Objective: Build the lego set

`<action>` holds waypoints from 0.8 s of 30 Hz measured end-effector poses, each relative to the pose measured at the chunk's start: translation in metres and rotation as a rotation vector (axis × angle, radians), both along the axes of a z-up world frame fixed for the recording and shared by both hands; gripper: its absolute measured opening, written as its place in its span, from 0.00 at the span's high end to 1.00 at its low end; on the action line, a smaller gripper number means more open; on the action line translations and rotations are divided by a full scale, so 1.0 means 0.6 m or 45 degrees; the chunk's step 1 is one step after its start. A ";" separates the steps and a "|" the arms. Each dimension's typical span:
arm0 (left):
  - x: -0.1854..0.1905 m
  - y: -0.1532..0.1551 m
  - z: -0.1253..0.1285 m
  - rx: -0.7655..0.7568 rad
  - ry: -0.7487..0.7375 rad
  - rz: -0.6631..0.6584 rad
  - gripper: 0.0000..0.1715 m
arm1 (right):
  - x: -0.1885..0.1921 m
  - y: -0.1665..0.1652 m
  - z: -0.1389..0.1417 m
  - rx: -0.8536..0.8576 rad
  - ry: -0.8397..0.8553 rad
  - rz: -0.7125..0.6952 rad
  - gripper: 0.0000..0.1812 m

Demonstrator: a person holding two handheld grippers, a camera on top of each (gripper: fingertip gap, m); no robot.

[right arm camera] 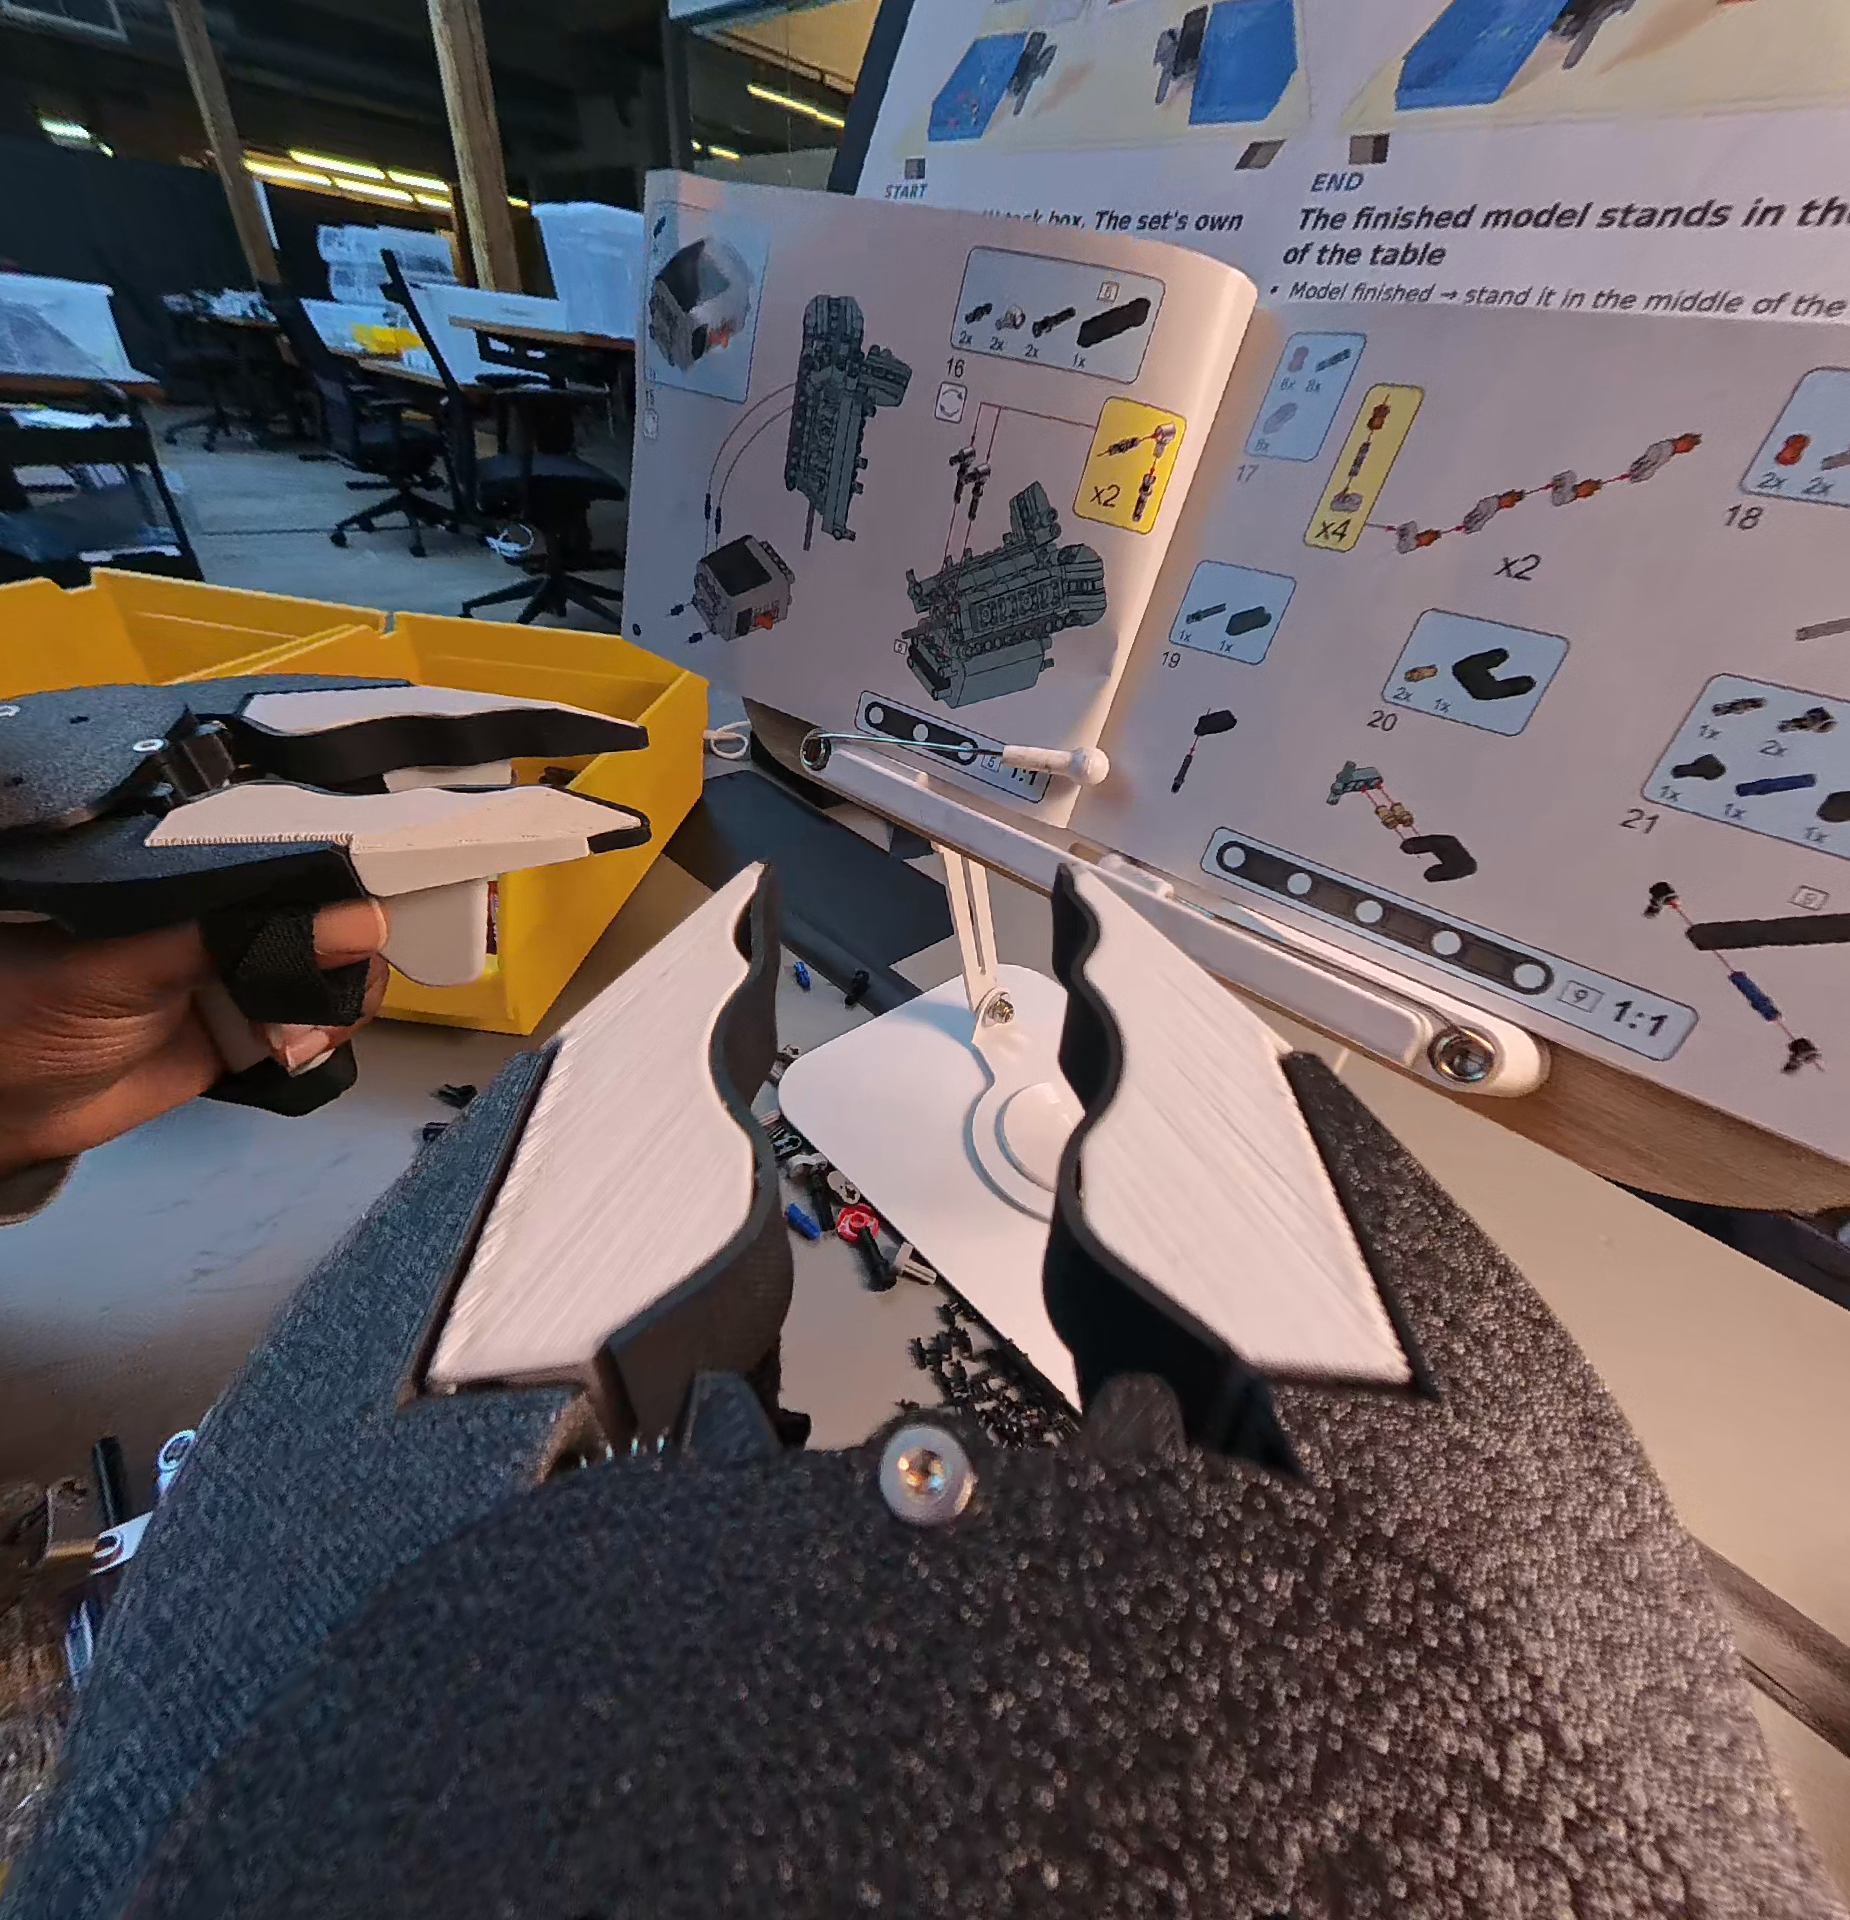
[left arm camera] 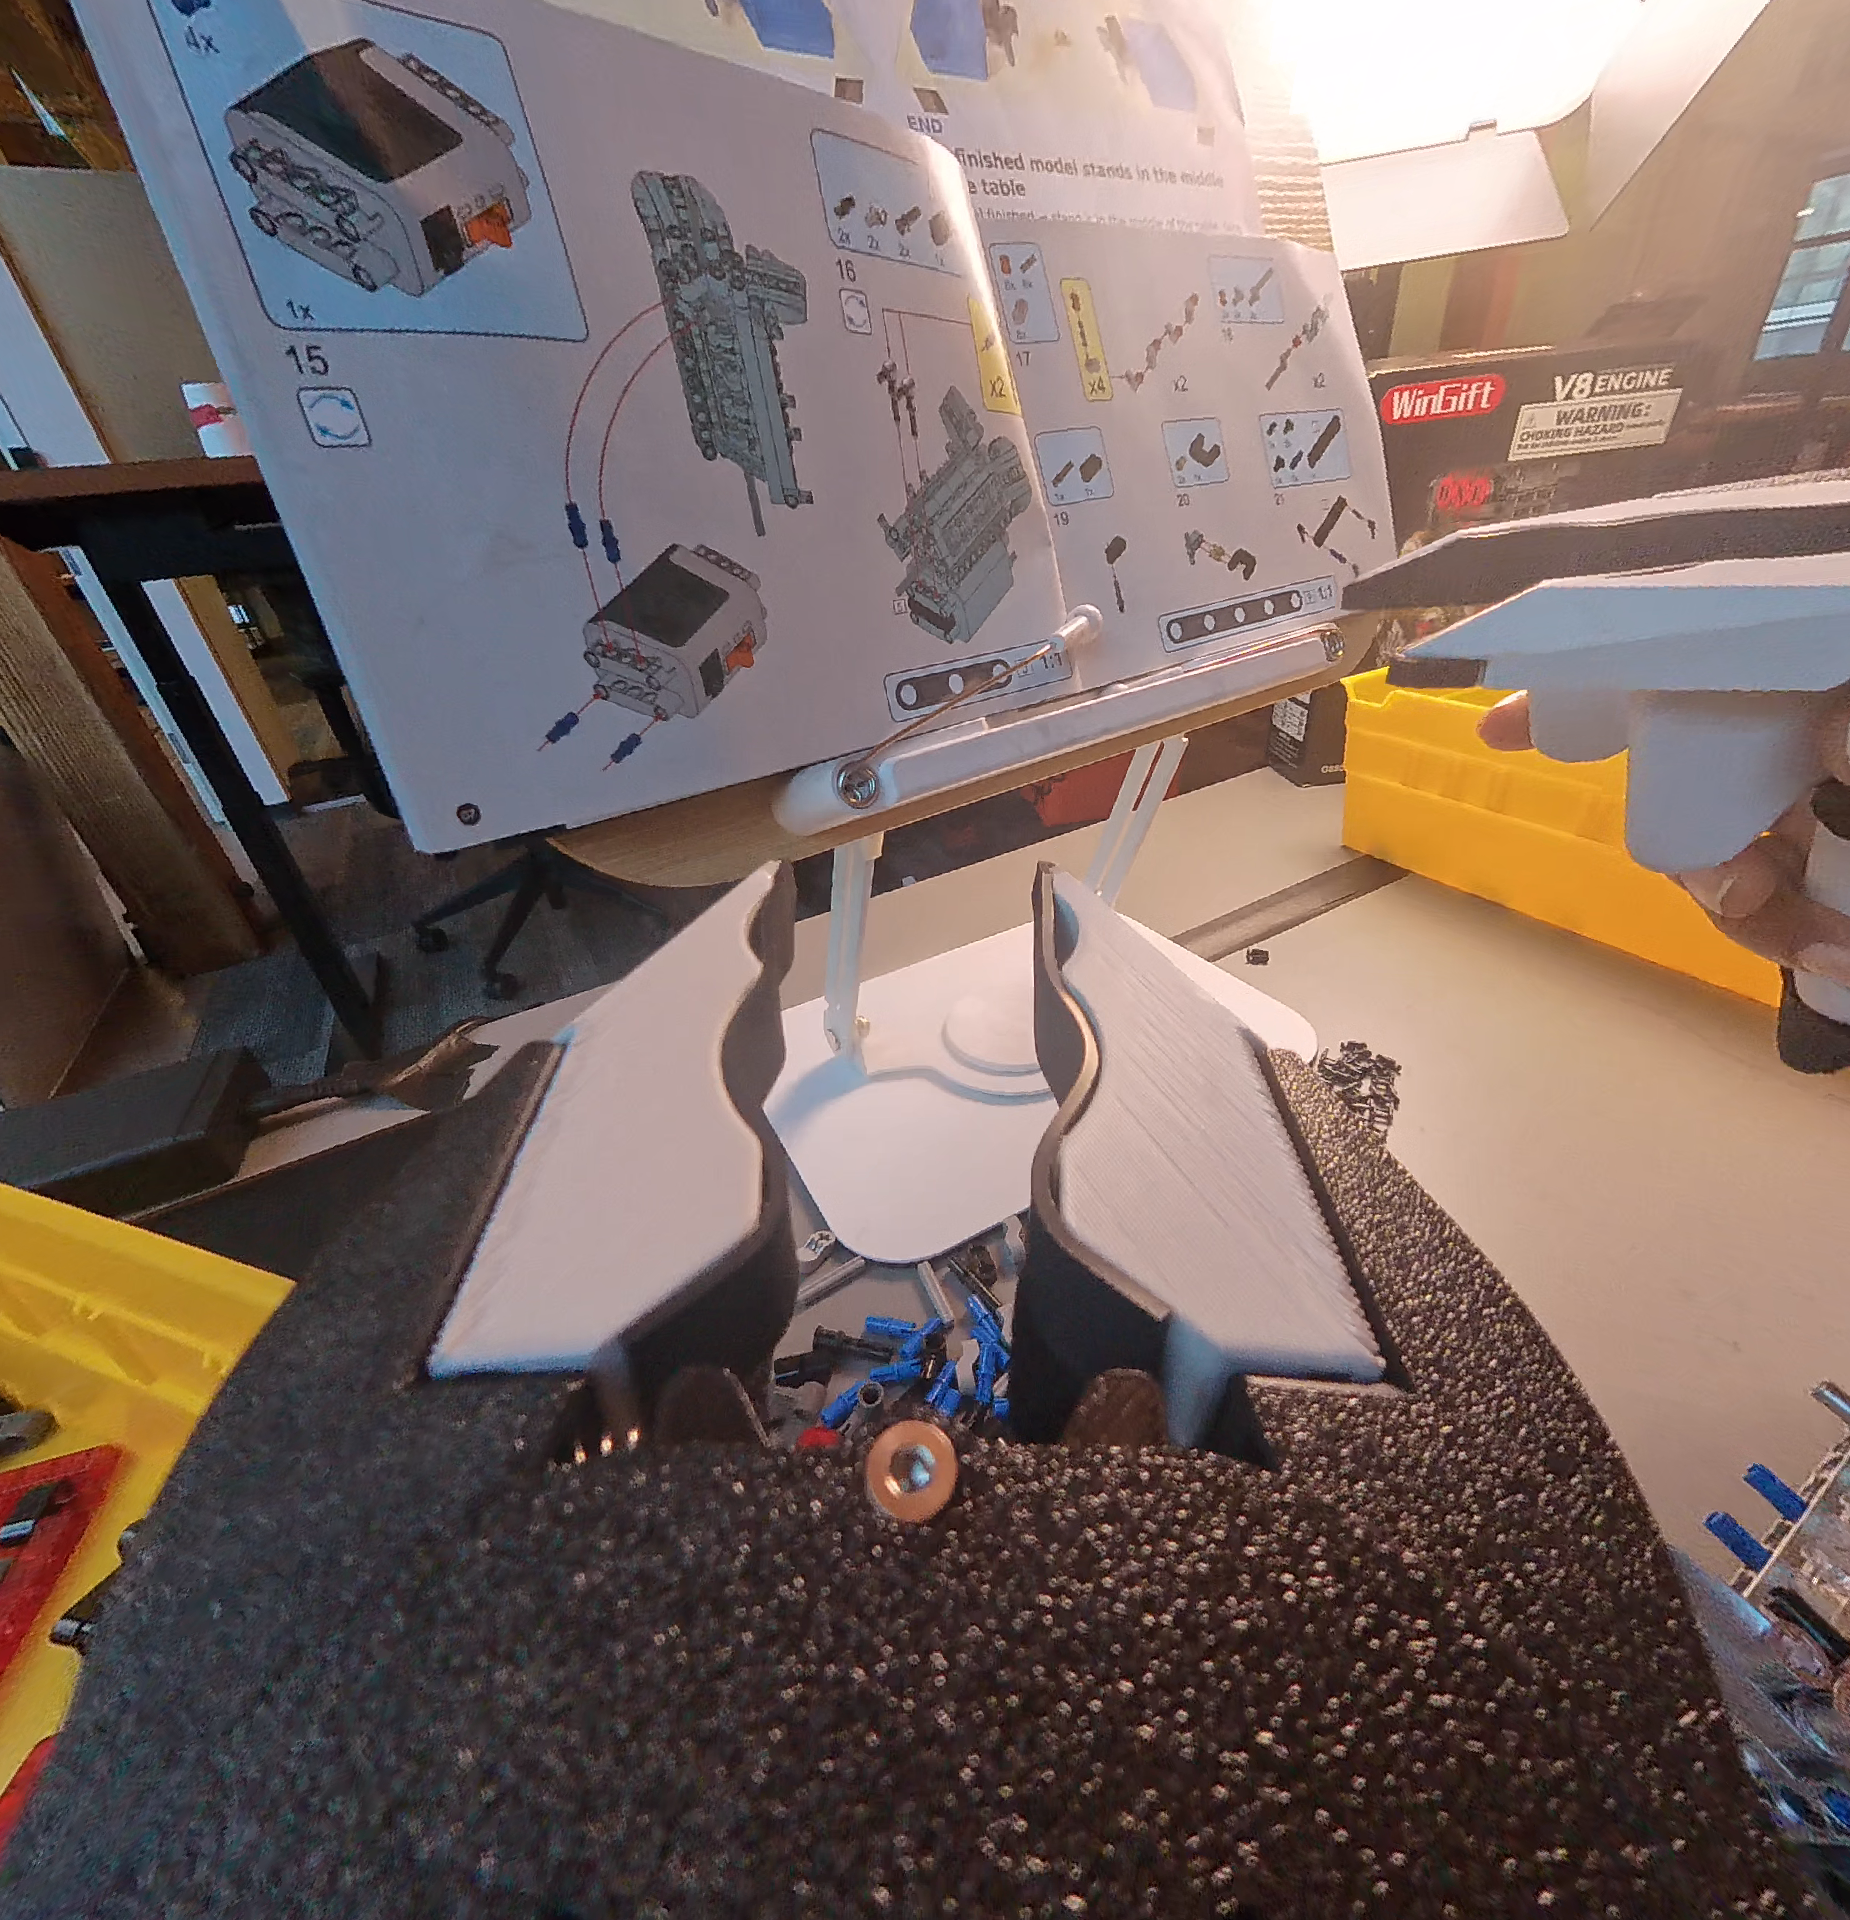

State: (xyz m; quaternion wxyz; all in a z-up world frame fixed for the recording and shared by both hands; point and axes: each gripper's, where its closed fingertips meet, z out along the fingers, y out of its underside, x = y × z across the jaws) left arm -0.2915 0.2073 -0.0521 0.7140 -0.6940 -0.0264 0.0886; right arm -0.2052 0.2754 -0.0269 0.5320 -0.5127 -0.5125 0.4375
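Observation:
My left gripper (left arm camera: 910,894) is open and empty, held above the table in front of a white book stand (left arm camera: 900,1143). An open instruction booklet (left arm camera: 609,499) rests on the stand. Loose blue and black pins (left arm camera: 900,1361) lie on the table below its fingers. My right gripper (right arm camera: 913,883) is open and empty too, facing the same booklet (right arm camera: 1004,540) and stand (right arm camera: 900,1122). Small loose parts (right arm camera: 848,1216) lie under it. Each gripper also shows in the other's view: the right one (left arm camera: 1373,634) beside the booklet's lower right corner, the left one (right arm camera: 640,784) at left.
A yellow bin (left arm camera: 1523,831) stands at the right of the table, another yellow bin (right arm camera: 547,727) at the left behind the left gripper. A black product box (left arm camera: 1523,436) stands behind. A pile of tiny black pins (right arm camera: 983,1371) lies by the stand base. Office chairs and desks stand beyond.

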 end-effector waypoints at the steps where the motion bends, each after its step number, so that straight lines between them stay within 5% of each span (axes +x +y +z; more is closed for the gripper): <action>1: -0.001 0.000 -0.001 -0.004 -0.001 -0.001 0.74 | -0.002 -0.002 -0.003 0.001 -0.008 0.006 0.71; 8: -0.005 -0.005 0.006 0.005 -0.005 0.002 0.75 | 0.000 -0.017 0.001 0.029 -0.014 0.036 0.72; 11: 0.003 -0.003 0.008 -0.006 -0.002 -0.034 0.75 | 0.004 -0.060 -0.011 0.086 -0.105 0.259 0.73; 14: 0.016 0.000 0.011 -0.018 0.015 -0.082 0.75 | 0.055 -0.148 -0.075 0.130 -0.487 0.728 0.70; 16: 0.025 0.002 0.012 -0.026 0.028 -0.113 0.75 | 0.123 -0.195 -0.123 0.088 -0.797 0.985 0.59; 20: 0.035 0.000 0.021 -0.030 0.069 -0.135 0.75 | 0.173 -0.216 -0.186 0.212 -1.161 0.989 0.50; 24: 0.043 -0.007 0.037 -0.033 0.091 -0.171 0.75 | 0.179 -0.194 -0.268 0.324 -1.514 0.813 0.53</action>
